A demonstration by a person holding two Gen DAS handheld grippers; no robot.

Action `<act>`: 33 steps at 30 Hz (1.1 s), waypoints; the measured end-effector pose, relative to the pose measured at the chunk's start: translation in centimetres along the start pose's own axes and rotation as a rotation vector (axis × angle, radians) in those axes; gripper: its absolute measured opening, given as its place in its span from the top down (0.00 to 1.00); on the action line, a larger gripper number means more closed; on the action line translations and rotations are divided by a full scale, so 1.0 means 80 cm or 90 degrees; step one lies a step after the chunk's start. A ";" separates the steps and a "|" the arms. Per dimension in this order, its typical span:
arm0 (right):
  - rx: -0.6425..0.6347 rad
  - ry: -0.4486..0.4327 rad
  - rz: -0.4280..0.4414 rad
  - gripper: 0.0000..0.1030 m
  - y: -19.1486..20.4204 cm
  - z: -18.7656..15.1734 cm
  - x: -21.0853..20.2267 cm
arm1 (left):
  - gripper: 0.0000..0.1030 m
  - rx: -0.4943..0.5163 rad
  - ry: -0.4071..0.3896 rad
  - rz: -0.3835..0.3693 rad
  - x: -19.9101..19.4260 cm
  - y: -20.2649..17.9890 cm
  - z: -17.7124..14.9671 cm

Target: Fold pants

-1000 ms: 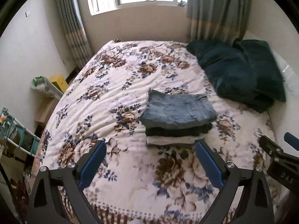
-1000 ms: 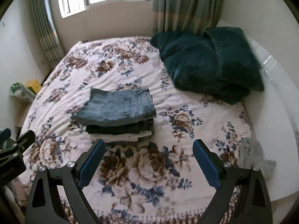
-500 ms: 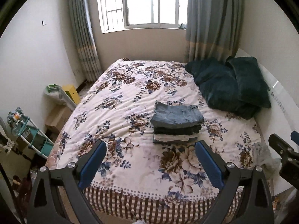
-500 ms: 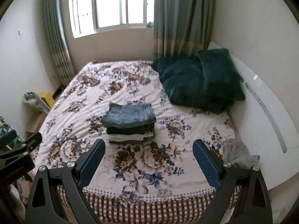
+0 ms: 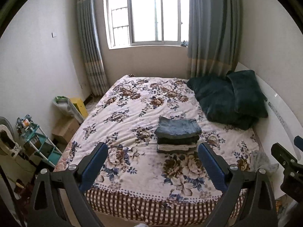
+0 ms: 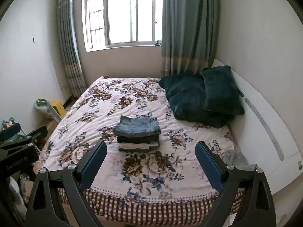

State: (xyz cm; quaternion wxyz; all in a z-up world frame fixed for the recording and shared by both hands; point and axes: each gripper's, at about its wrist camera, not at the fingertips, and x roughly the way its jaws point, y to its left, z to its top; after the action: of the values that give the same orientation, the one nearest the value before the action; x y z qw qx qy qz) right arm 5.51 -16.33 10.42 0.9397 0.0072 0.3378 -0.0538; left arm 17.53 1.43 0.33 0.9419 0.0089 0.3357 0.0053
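A stack of three folded pants, blue jeans (image 5: 178, 127) on top, lies on the floral bedspread (image 5: 132, 113) near the middle of the bed; it also shows in the right wrist view (image 6: 138, 126). My left gripper (image 5: 153, 152) is open and empty, held well back from the bed's foot. My right gripper (image 6: 151, 151) is open and empty too, beside it. Part of the right gripper shows at the left view's right edge (image 5: 287, 162); the left gripper shows at the right view's left edge (image 6: 20, 143).
Dark green pillows (image 5: 227, 102) lie at the bed's right by a white headboard (image 6: 265, 128). A grey cloth (image 6: 236, 158) sits at the bed's right corner. A teal rack (image 5: 37, 143), boxes and a yellow bin (image 5: 79, 106) stand on the left. A window with curtains is behind.
Both grippers have pulled back and up from the bed. The stack of pants looks smaller and the whole room has come into view. Both stay open.
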 end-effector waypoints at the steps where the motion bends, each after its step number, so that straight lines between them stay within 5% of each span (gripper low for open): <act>1: -0.001 0.000 0.002 0.06 -0.001 -0.001 -0.002 | 0.05 -0.001 0.001 0.000 -0.001 0.000 -0.001; 33: -0.014 0.040 -0.034 0.04 -0.014 0.068 0.193 | 0.00 0.018 0.089 0.040 0.131 -0.049 0.016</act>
State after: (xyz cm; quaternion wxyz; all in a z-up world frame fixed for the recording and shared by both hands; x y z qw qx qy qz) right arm 20.67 -19.17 4.82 0.9267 -0.0104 0.3681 -0.0748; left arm 26.46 -2.32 -5.38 0.9154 0.0321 0.4002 0.0308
